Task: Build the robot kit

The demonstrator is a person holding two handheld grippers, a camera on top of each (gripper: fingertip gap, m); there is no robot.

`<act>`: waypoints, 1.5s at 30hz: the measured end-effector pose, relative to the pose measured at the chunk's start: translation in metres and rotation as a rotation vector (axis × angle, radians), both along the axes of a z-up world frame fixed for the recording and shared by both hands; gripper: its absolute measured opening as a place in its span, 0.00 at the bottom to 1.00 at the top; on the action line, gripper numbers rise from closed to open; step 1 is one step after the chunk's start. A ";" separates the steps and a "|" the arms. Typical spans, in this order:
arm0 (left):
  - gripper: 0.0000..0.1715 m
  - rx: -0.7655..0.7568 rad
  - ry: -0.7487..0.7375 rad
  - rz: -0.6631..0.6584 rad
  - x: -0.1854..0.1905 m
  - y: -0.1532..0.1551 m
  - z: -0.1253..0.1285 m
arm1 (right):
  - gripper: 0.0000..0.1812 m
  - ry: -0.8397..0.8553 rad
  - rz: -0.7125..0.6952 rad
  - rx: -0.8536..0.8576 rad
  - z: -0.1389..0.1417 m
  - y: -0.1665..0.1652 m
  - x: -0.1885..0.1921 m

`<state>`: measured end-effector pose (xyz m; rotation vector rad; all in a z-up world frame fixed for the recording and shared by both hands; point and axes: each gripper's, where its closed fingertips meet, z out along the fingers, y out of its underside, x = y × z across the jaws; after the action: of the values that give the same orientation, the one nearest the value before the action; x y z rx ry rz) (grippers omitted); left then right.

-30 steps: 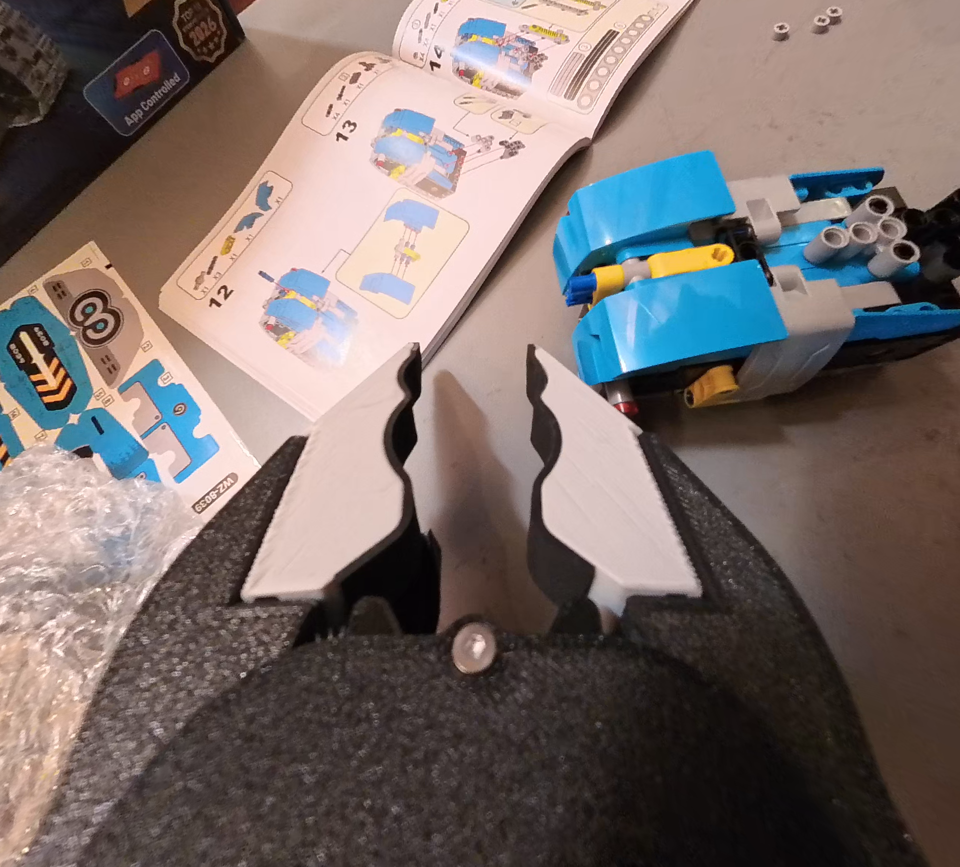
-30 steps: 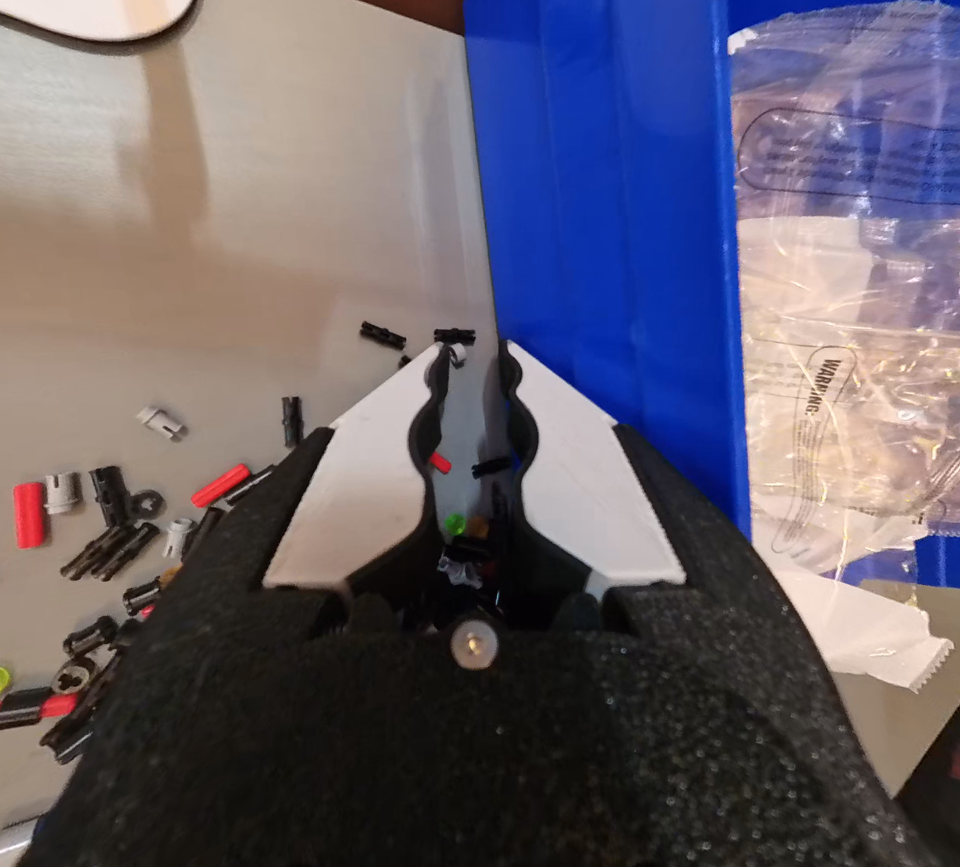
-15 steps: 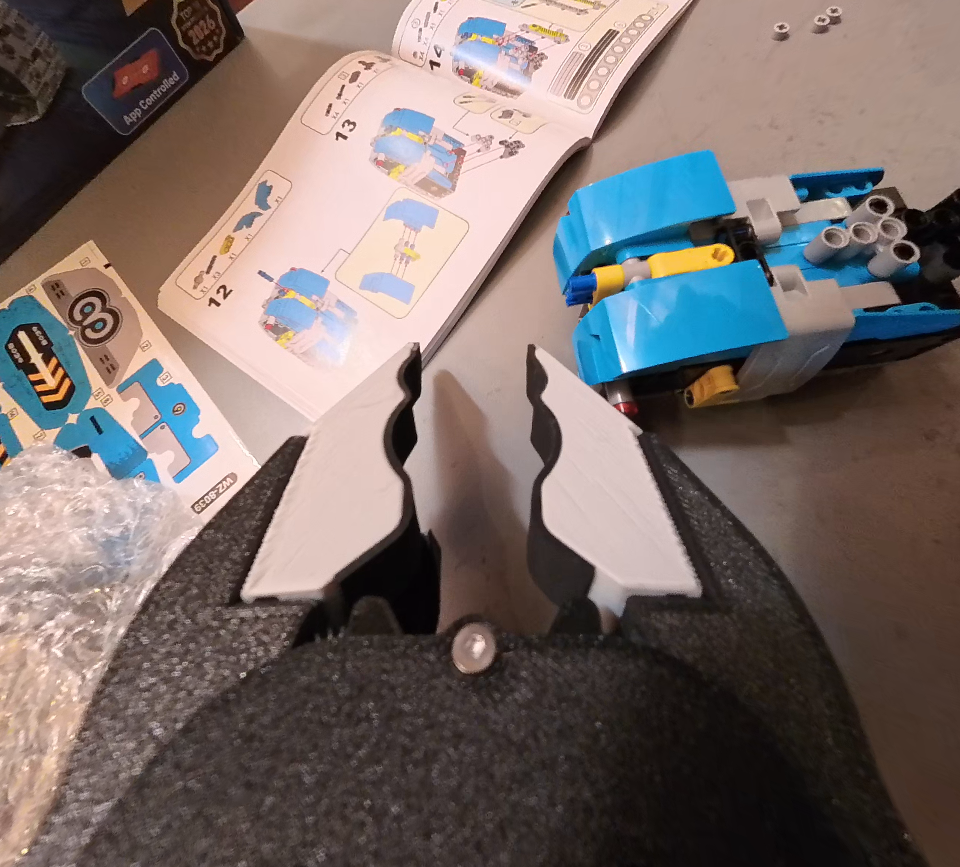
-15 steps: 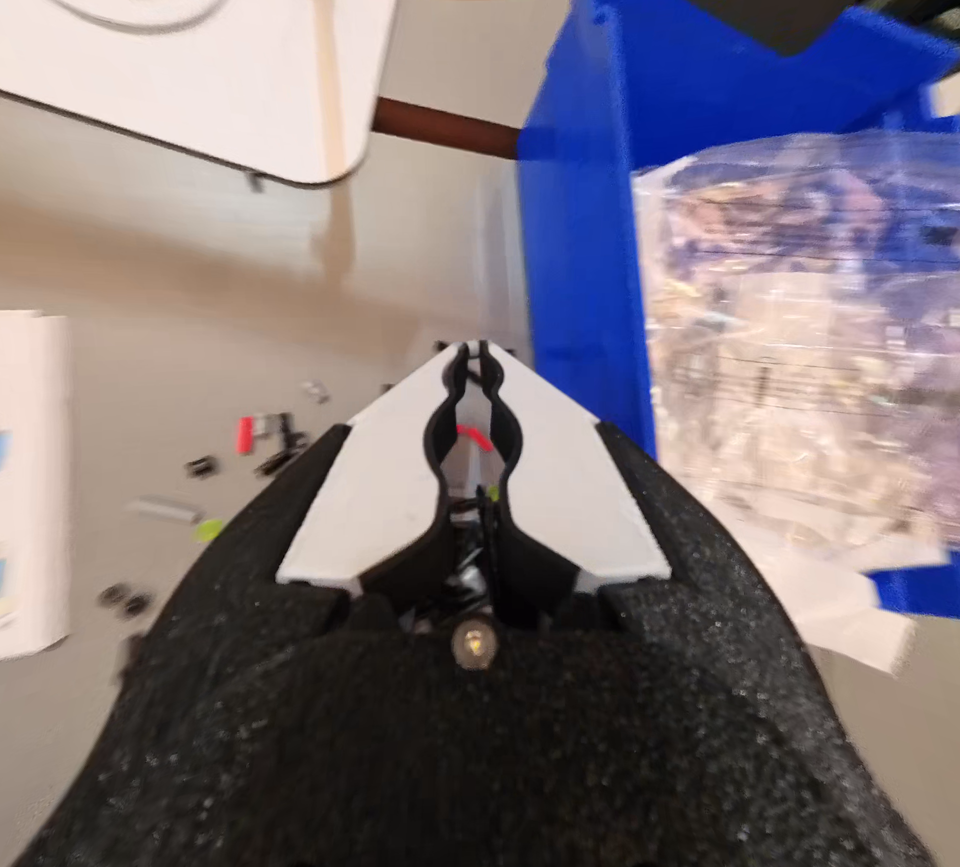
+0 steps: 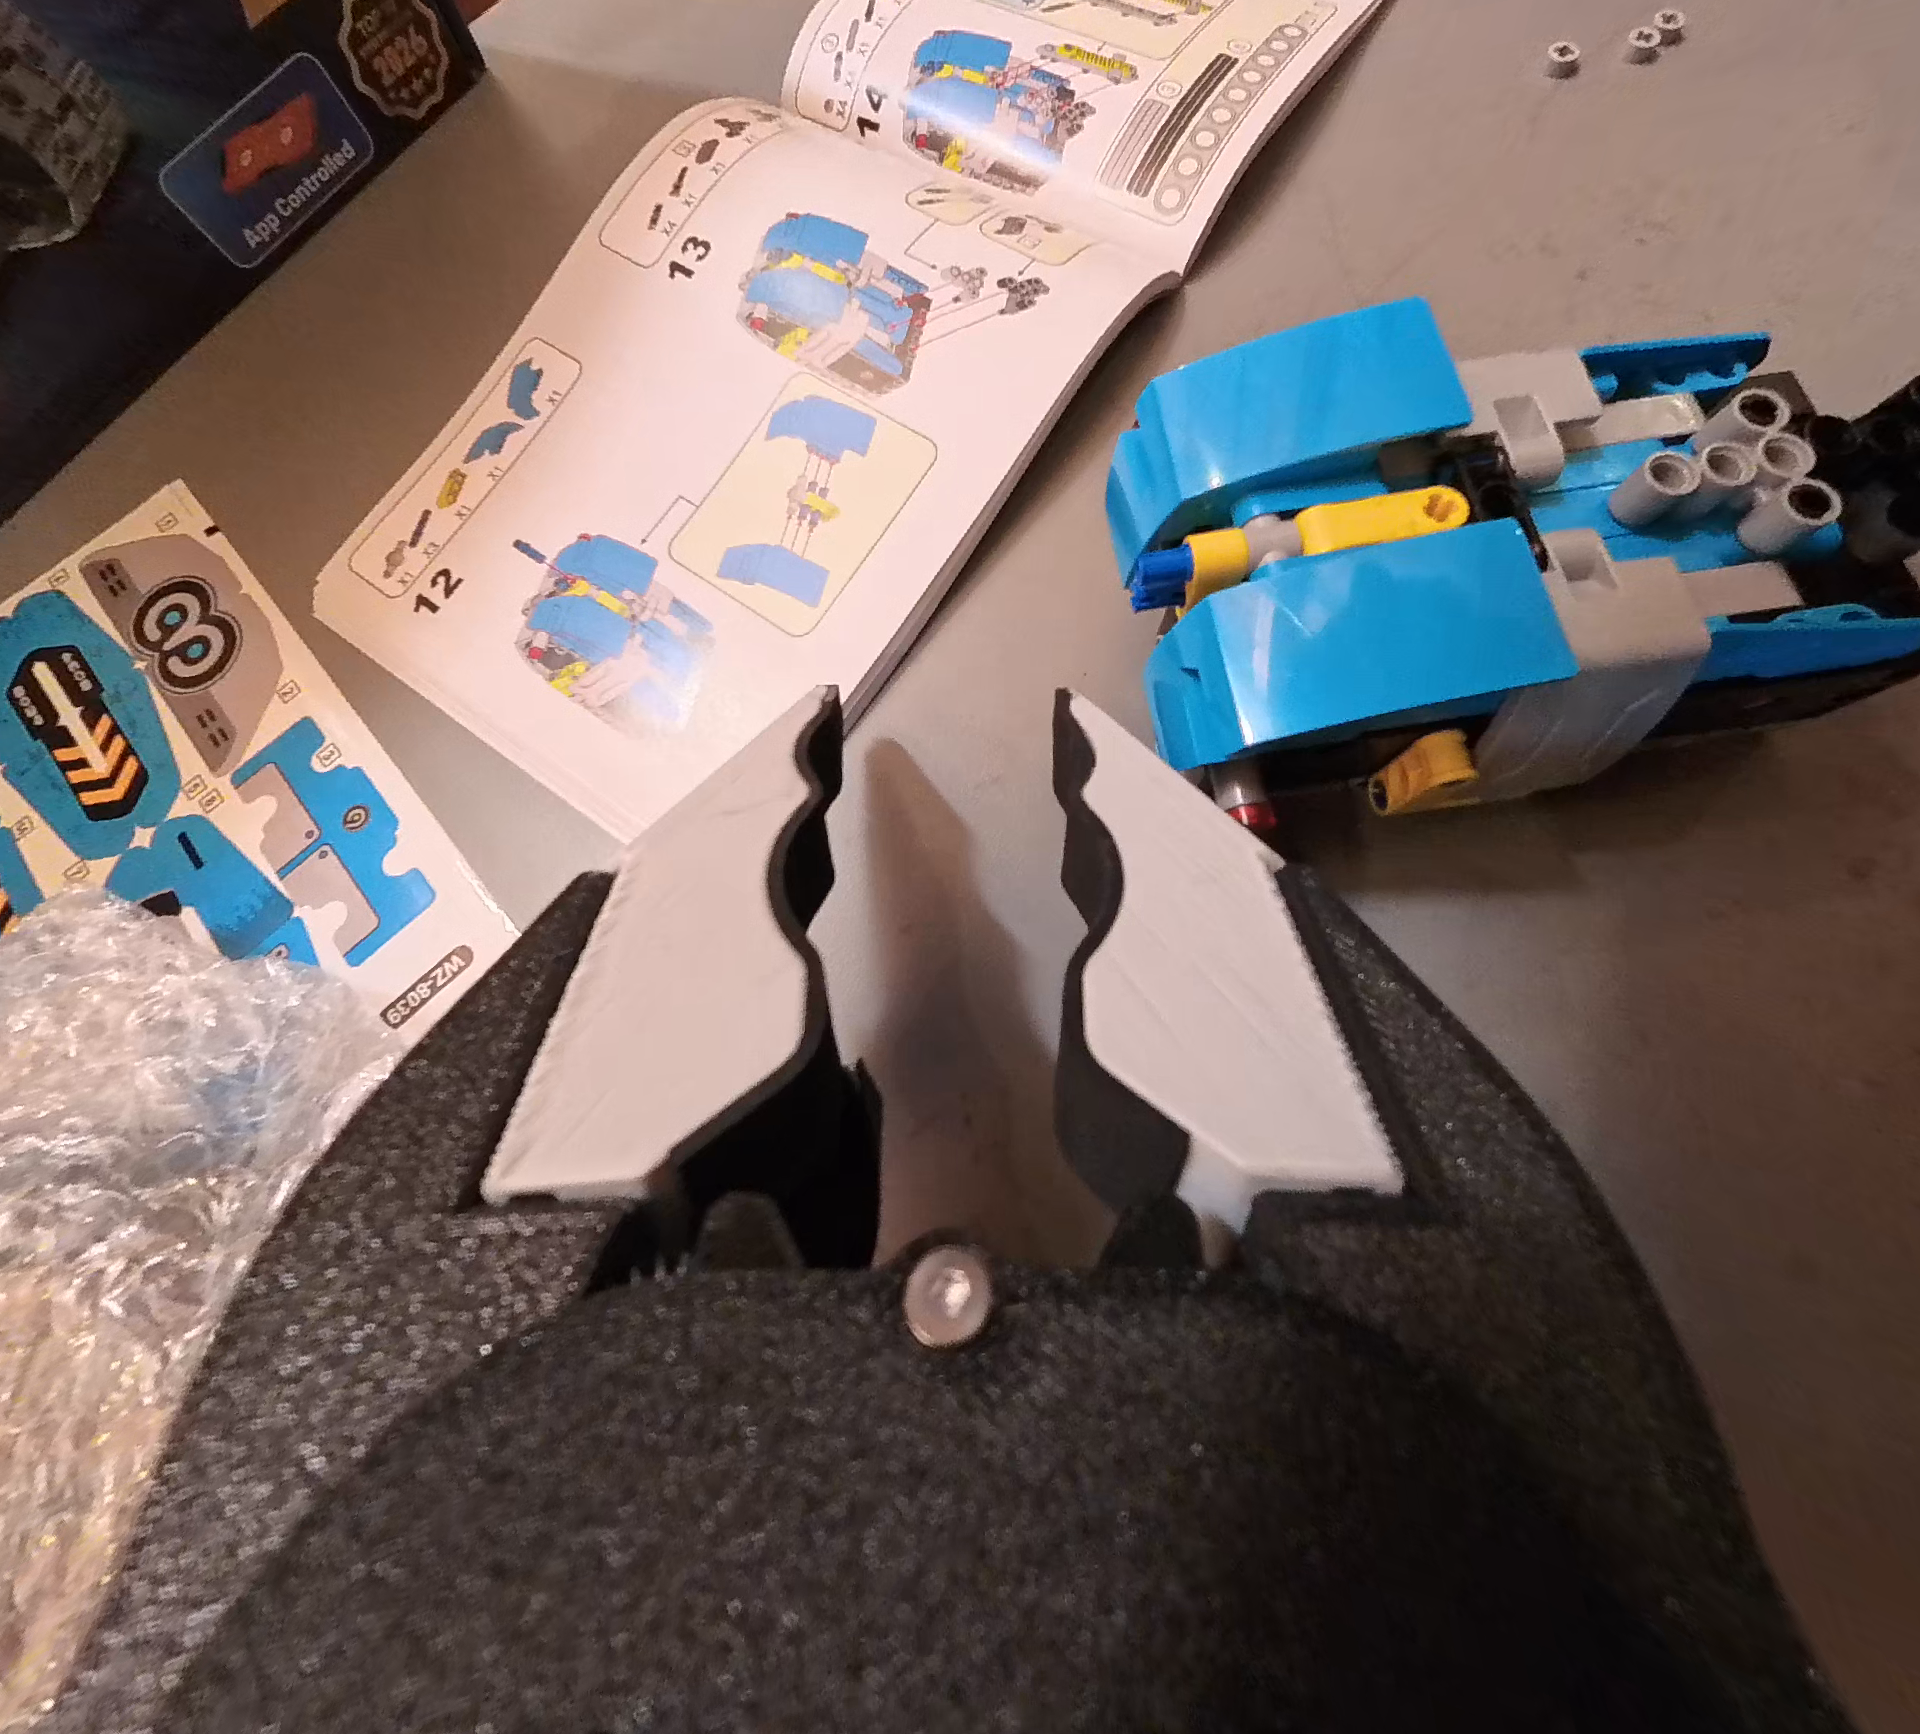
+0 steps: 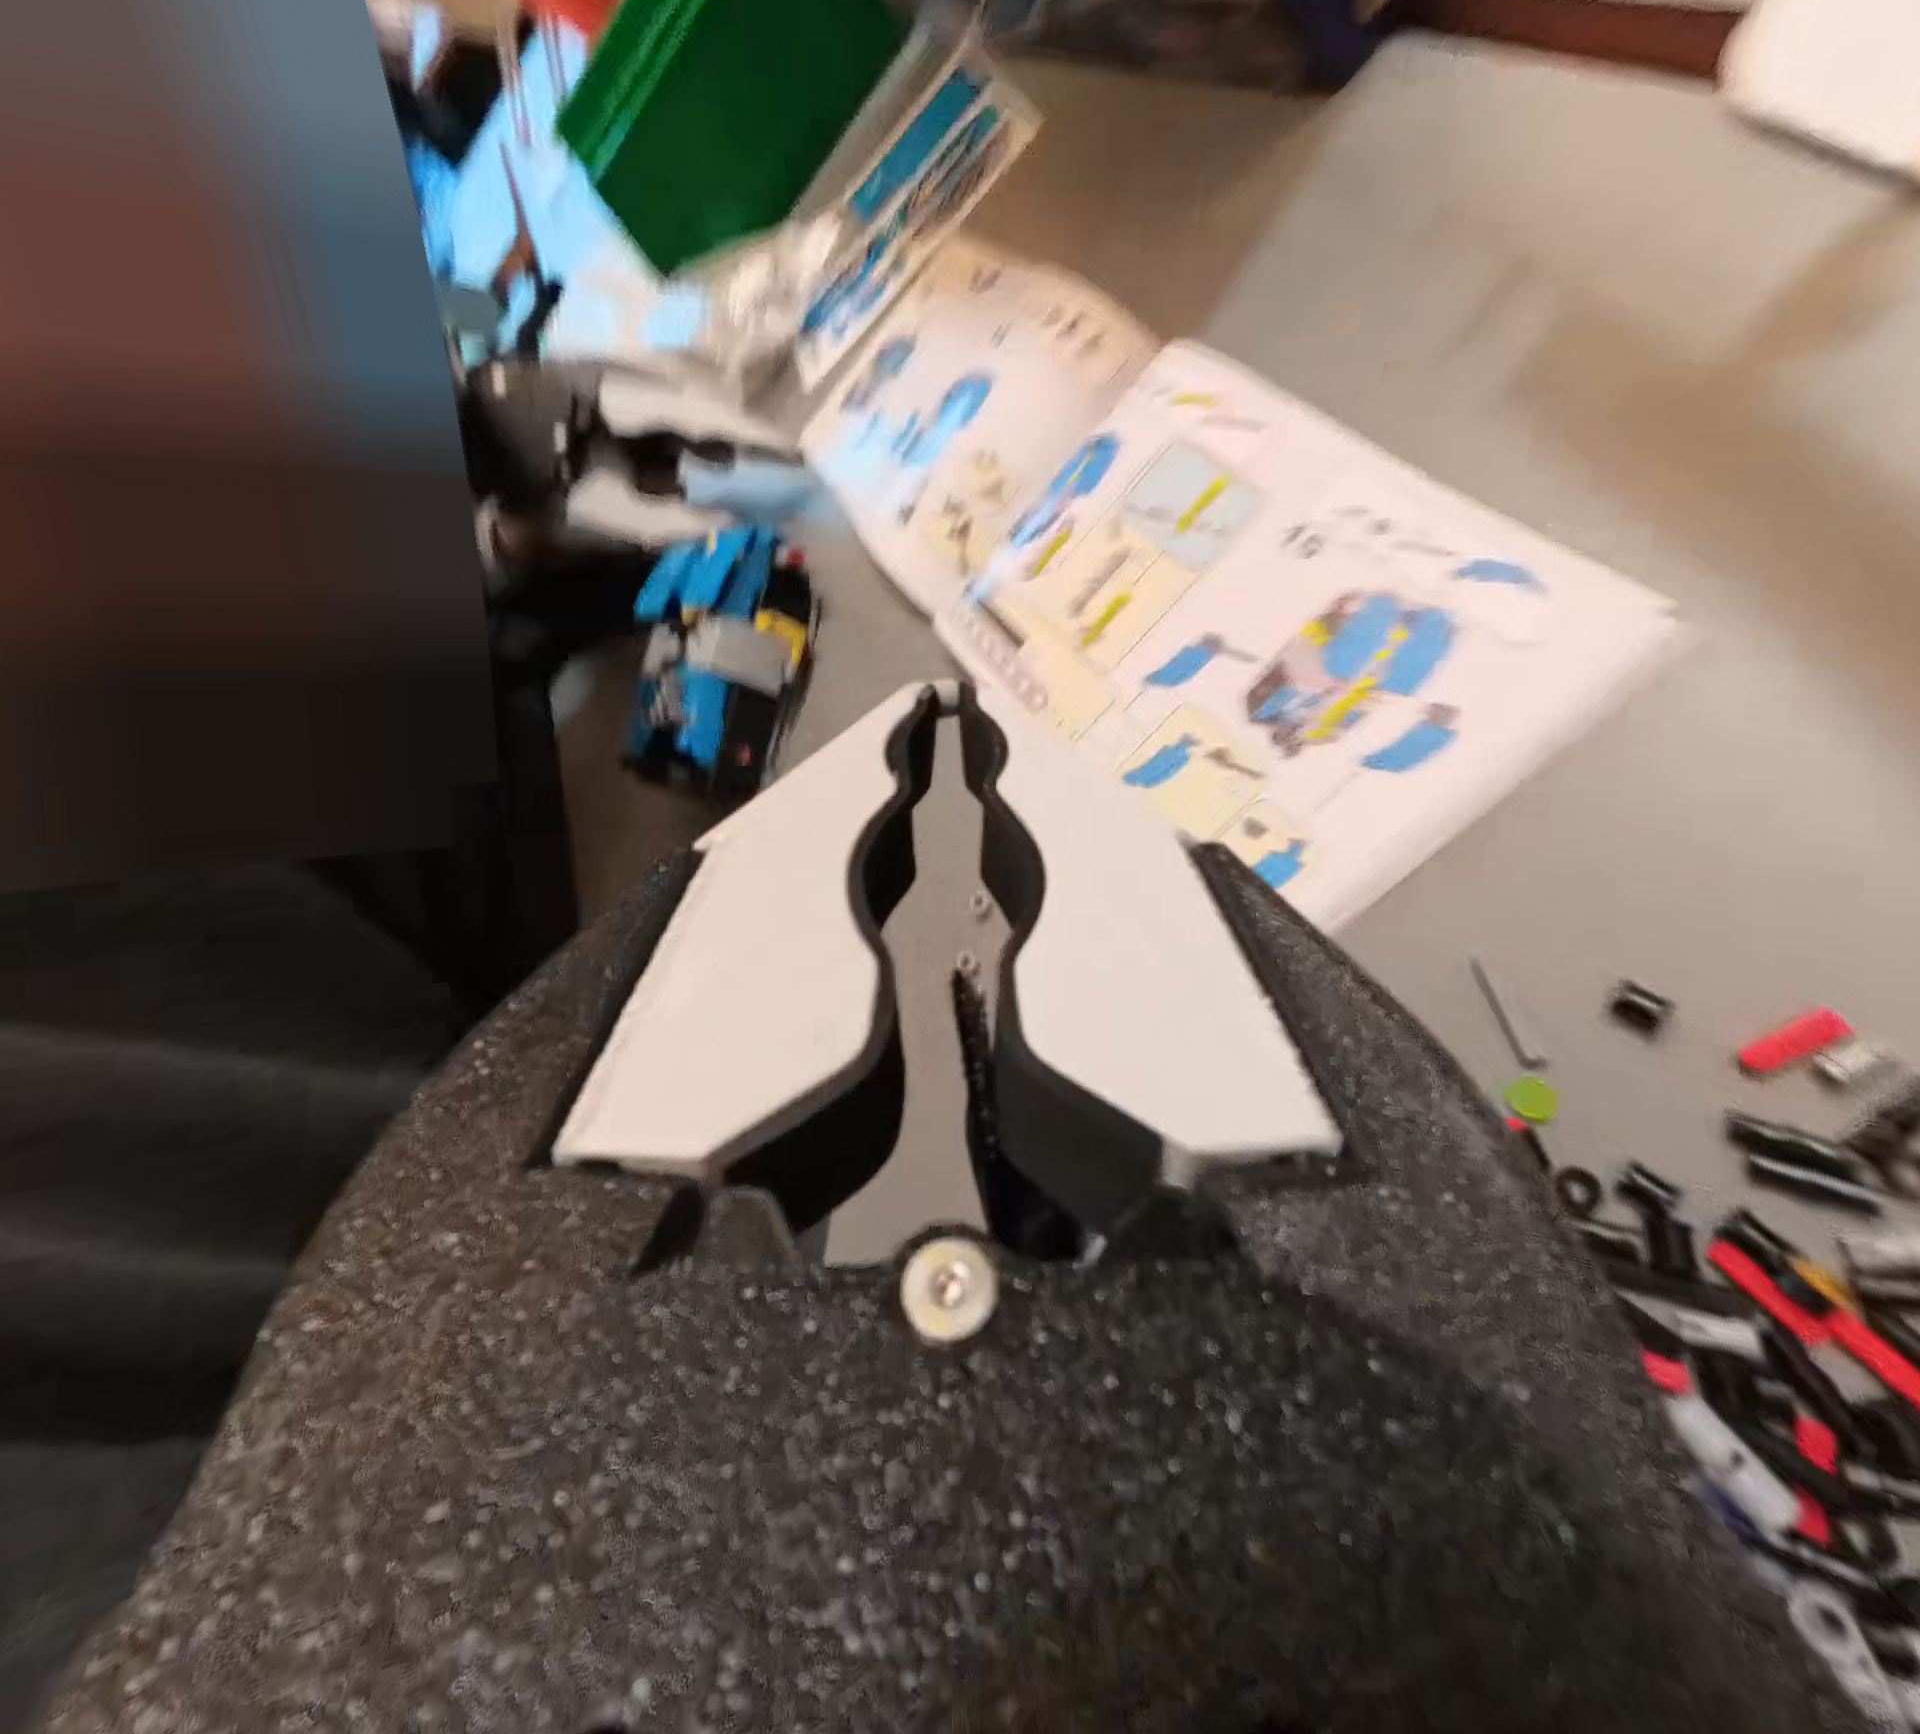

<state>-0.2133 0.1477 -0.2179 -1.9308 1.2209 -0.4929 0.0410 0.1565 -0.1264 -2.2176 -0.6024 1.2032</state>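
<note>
Surface: grey counter (image 5: 1558, 1009), strewn with building-set parts.
Left tool (image 5: 945, 728): low over the counter, pointing forward; jaws wide apart, holding nothing.
Nearest left tool: blue brick model (image 5: 1455, 583) just ahead to its right; open instruction booklet (image 5: 790, 354) ahead to its left; sticker sheet (image 5: 197, 728) and bubble wrap (image 5: 135, 1113) at left.
Beyond: dark box (image 5: 208, 74), far left.
Right tool (image 6: 945, 697): blurred view; tips nearly touching, a grasp cannot be told.
Nearest right tool: loose small parts (image 6: 1787, 1248) at right; booklet (image 6: 1299, 624) ahead.
</note>
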 end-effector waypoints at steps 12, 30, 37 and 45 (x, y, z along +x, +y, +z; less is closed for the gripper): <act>0.24 -0.001 0.001 -0.001 0.000 0.000 0.000 | 0.02 -0.687 0.404 0.151 -0.097 -0.059 -0.025; 0.24 -0.003 0.006 -0.003 0.000 0.000 -0.001 | 0.11 -0.601 0.363 0.039 -0.100 -0.063 -0.016; 0.24 -0.007 0.013 -0.005 0.000 -0.001 -0.003 | 0.19 -0.665 -0.098 0.197 -0.033 -0.011 0.062; 0.24 -0.011 -0.005 0.018 -0.001 0.003 0.000 | 0.21 -0.686 -0.654 -0.059 -0.071 0.031 0.171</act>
<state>-0.2148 0.1505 -0.2181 -1.9472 1.1995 -0.4956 0.2124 0.1877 -0.1972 -2.5626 -0.0441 0.1248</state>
